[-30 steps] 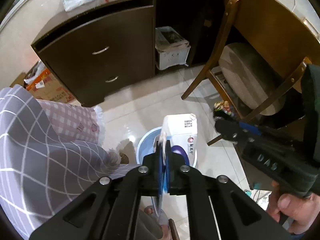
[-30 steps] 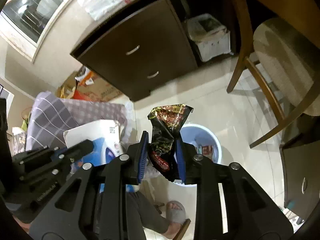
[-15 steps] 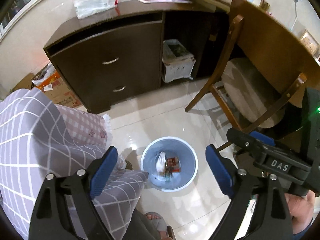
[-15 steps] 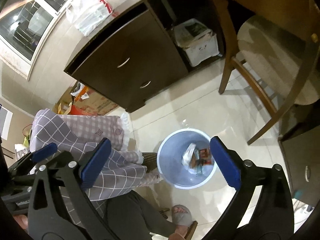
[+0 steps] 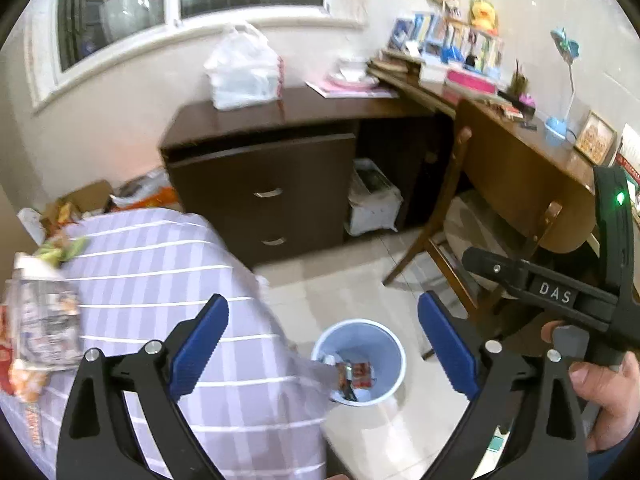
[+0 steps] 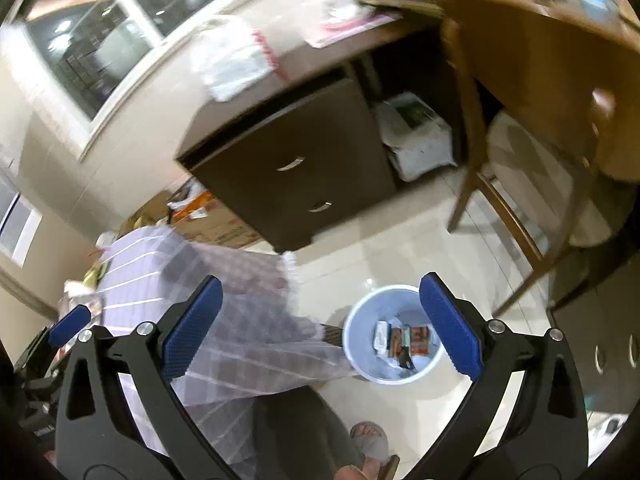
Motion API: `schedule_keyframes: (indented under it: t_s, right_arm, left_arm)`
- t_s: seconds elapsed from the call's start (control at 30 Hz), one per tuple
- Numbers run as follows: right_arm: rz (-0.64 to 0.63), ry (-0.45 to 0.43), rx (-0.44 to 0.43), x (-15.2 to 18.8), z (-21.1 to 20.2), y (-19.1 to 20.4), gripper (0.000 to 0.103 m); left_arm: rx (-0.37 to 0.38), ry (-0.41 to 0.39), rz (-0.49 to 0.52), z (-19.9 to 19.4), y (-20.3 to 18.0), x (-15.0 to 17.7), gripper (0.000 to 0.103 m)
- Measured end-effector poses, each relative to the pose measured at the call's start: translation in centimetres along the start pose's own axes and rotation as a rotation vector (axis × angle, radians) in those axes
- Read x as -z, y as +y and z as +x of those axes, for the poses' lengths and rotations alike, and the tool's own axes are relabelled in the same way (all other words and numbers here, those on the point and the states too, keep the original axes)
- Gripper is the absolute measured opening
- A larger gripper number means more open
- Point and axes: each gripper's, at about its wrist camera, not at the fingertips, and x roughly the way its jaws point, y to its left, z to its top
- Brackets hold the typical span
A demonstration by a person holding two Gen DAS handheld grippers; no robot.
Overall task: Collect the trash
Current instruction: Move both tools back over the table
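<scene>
A pale blue trash bin point(image 5: 390, 360) stands on the tiled floor and holds several wrappers point(image 5: 356, 374); it also shows in the right wrist view point(image 6: 360, 332) with the wrappers point(image 6: 404, 342) inside. My left gripper point(image 5: 322, 346) is open and empty, raised above the bin and the checked cloth. My right gripper point(image 6: 318, 322) is open and empty, above and left of the bin; its body shows in the left wrist view point(image 5: 560, 296). More wrappers point(image 5: 40, 320) lie on the cloth-covered surface point(image 5: 180, 280) at the far left.
A dark drawer cabinet point(image 5: 260, 184) stands behind, with a white plastic bag point(image 5: 244, 72) on top. A wooden chair point(image 5: 480, 216) and cluttered desk point(image 5: 520, 132) are at the right. A box of papers point(image 5: 374, 196) sits under the desk. A slippered foot point(image 6: 370, 440) is near the bin.
Both grippers let go of their trash a second ago: the white box and the dark snack bag dropped into the bin. Both grippers have since risen and tilted up, staying open.
</scene>
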Motion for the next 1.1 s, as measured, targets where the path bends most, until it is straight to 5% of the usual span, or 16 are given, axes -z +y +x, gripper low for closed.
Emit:
schedule_keyframes:
  t_s: [0.5, 0.83, 1.1]
  right_arm:
    - [-0.294, 0.005, -0.151, 3.1, -1.3, 20.7, 0.097]
    - [-0.475, 0.08, -0.231, 5.8, 2.1, 32.8, 0.097]
    - [-0.589, 0.177, -0.241, 9.7, 6.9, 39.0, 0.097]
  left_arm:
    - [-0.215, -0.151, -0.148, -11.0, 13.9, 3.3, 0.094]
    - [-0.421, -0.13, -0.304, -13.9, 24.9, 7.2, 0.094]
    - [-0.456, -0.05, -0.408, -11.7, 33.1, 9.9, 0.094]
